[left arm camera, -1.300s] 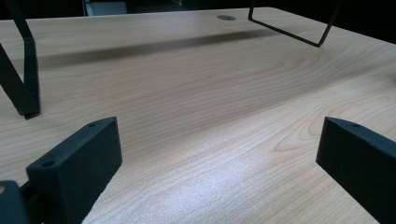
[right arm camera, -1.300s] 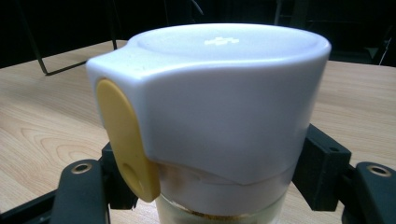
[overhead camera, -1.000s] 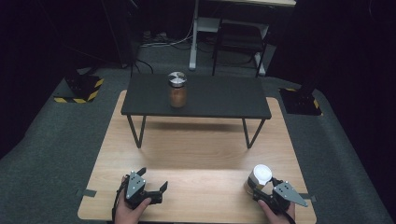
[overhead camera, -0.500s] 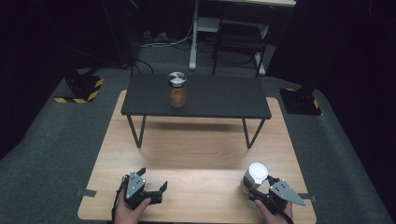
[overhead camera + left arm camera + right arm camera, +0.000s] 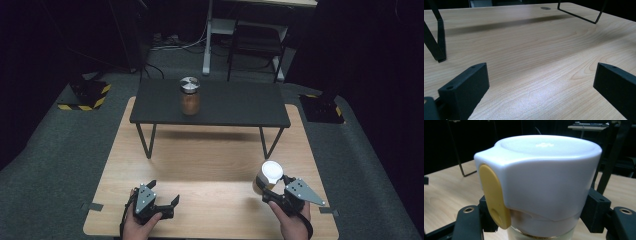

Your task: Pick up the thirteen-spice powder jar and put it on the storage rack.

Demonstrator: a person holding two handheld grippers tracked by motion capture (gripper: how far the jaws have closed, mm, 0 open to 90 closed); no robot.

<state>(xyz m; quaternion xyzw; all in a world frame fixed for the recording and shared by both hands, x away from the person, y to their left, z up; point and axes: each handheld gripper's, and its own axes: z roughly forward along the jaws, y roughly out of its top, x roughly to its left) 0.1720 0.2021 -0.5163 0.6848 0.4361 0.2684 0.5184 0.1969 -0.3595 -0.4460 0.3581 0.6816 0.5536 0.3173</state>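
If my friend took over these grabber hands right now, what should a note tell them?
Right gripper: shut on the white-lidded jar, lifted above the wooden board.
Left gripper: open, holding nothing, low over the board's near left edge.
Brown jar with metal lid: standing on the small black table.
Done: white-lidded jar picked up.
Left: probably setting it on the black table, a guess.

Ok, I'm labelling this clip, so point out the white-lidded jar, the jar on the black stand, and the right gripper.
white-lidded jar (image 5: 271, 172): high view, on its white lid.
brown jar (image 5: 190, 102): high view, on its brown body, atop the black stand.
right gripper (image 5: 267, 192): high view, between its jaws at the jar's base.
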